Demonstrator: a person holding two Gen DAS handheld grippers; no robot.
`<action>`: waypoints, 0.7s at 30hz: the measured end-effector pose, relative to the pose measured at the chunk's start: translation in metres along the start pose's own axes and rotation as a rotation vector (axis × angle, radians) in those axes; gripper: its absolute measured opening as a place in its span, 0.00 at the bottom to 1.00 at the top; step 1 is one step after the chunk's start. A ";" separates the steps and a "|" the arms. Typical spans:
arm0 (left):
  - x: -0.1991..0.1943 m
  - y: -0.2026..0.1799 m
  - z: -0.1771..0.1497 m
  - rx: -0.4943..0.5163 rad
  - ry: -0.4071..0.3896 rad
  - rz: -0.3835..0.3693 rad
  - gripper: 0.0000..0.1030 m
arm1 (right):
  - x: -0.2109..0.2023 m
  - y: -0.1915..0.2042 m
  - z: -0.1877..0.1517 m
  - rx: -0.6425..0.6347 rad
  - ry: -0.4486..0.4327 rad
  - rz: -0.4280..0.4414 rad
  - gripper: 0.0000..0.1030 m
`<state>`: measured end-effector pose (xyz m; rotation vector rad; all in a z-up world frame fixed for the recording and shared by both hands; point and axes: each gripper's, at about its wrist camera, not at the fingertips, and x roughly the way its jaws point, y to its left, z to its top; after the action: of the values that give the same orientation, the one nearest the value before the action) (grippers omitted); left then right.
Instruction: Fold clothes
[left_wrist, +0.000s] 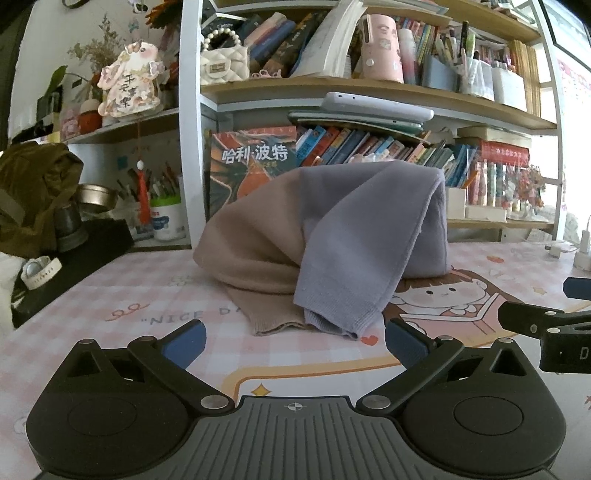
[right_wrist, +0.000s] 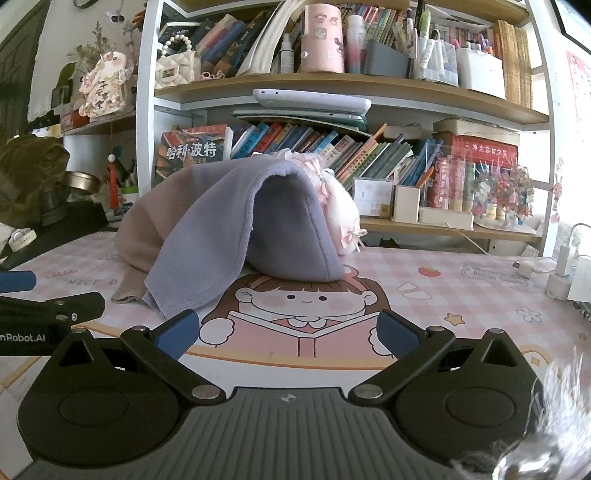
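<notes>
Both grippers, left (left_wrist: 295, 345) and right (right_wrist: 288, 334), fingers apart, empty, just short of the clothes heap (left_wrist: 332, 240) on the mat (left_wrist: 147, 295).

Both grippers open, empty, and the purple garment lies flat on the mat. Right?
Not flat. The purple garment is draped in a hump over a white plush, as the right wrist view shows. Left gripper and right gripper are open and empty.

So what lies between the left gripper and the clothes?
Nothing: only bare desk mat separates the open left gripper from the clothes. The left wrist view shows it.
</notes>
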<state>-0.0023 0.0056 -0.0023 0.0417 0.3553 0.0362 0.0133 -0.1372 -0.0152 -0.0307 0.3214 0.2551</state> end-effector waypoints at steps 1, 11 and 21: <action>0.000 0.000 0.000 0.000 0.000 0.000 1.00 | 0.000 0.000 0.000 0.000 0.000 0.000 1.00; -0.001 -0.002 0.000 0.011 -0.005 0.005 1.00 | 0.000 -0.001 0.000 0.009 0.002 -0.001 1.00; -0.003 -0.005 0.000 0.030 -0.015 0.006 1.00 | 0.001 0.001 0.001 -0.009 -0.002 -0.002 1.00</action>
<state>-0.0050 0.0002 -0.0014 0.0727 0.3412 0.0365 0.0139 -0.1356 -0.0142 -0.0393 0.3186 0.2542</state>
